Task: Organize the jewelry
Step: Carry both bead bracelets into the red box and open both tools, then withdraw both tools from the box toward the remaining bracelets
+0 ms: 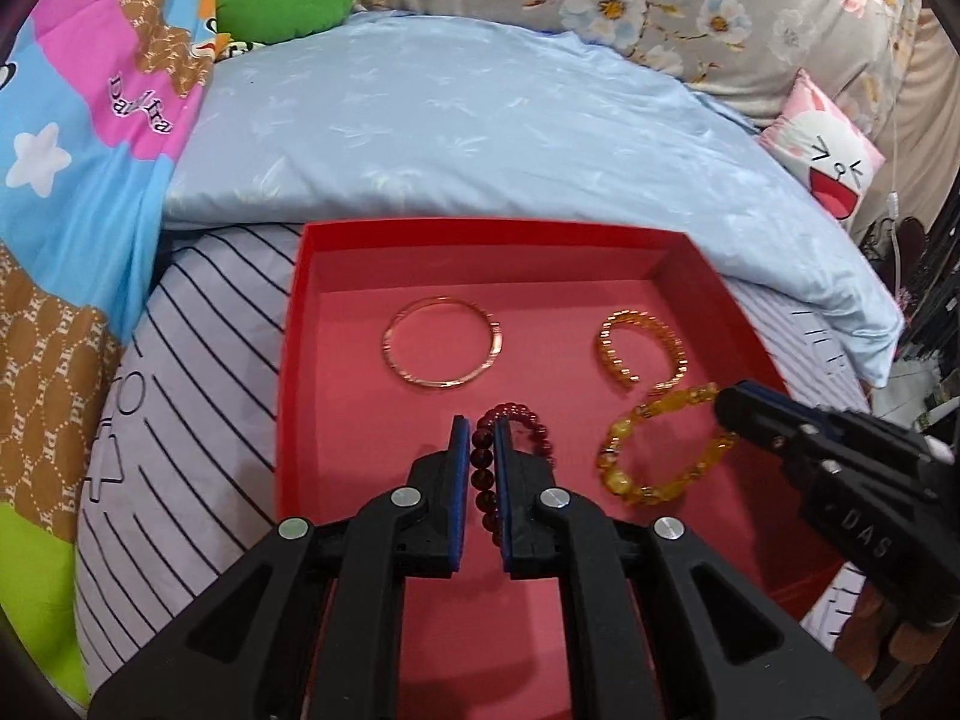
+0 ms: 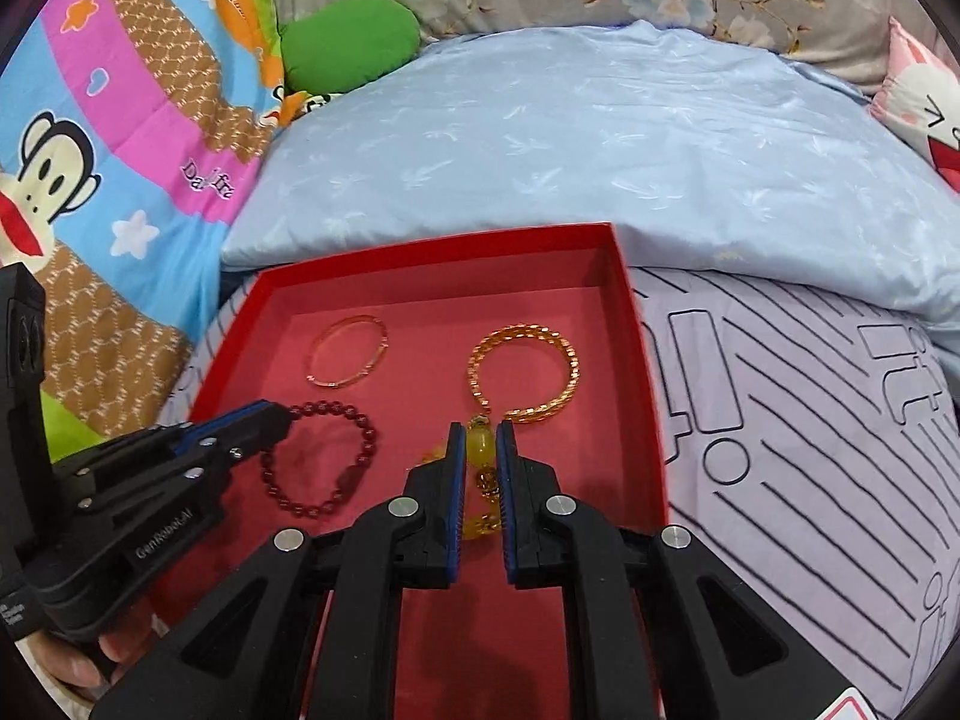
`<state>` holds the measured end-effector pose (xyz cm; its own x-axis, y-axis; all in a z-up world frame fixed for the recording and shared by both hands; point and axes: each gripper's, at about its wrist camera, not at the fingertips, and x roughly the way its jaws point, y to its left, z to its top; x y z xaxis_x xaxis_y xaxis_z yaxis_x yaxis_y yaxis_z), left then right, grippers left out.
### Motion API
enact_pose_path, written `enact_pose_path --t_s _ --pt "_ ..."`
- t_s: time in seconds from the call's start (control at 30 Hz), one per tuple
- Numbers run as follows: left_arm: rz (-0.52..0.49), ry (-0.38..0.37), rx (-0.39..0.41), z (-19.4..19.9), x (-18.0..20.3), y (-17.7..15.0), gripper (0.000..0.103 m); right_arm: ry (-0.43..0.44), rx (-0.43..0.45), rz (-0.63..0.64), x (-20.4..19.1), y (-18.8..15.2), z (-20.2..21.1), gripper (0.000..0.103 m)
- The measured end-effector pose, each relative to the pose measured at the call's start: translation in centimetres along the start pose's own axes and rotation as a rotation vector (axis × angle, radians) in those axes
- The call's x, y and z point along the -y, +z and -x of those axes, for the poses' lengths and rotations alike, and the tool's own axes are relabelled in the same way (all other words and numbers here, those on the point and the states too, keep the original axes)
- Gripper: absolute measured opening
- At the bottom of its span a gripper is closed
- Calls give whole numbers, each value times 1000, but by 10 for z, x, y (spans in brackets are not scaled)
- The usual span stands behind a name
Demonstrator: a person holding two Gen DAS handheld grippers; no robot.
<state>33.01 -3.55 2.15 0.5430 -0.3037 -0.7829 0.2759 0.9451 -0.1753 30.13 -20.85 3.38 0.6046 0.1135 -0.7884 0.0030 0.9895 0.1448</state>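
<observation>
Dark-red bead bracelet: I see my left hand-held gripper clenched on its near side, low in the red box.
Amber bead bracelet: my right hand-held gripper is clamped on it, beside the red one.
Gold bangle: flat, far left of the box floor.
Gold open cuff: far right, near the amber beads.
Box: sits on the striped bed sheet, against a pale-blue quilt.

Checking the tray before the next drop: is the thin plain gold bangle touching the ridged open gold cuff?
No, the thin gold bangle lies apart from the ridged gold cuff.
</observation>
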Motion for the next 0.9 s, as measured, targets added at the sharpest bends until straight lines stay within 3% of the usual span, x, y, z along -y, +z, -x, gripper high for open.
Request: enact_pose_path --t_s 0.1,0.17,0.23,0.3,0.9 --pt "-14 46 8 -1 -1 -2 9 -18 10 4 3 -1 -1 11" --pt "-21 69 10 -1 0 -4 16 -22 17 4 3 0 1 12" --pt "-26 97 27 1 0 -4 33 -24 27 8 2 0 5 14" --pt "-31 112 49 6 0 -5 36 -26 38 14 0 -2 10 16" --pt "-23 117 91 62 14 -36 37 -21 80 26 -10 -42 72 19"
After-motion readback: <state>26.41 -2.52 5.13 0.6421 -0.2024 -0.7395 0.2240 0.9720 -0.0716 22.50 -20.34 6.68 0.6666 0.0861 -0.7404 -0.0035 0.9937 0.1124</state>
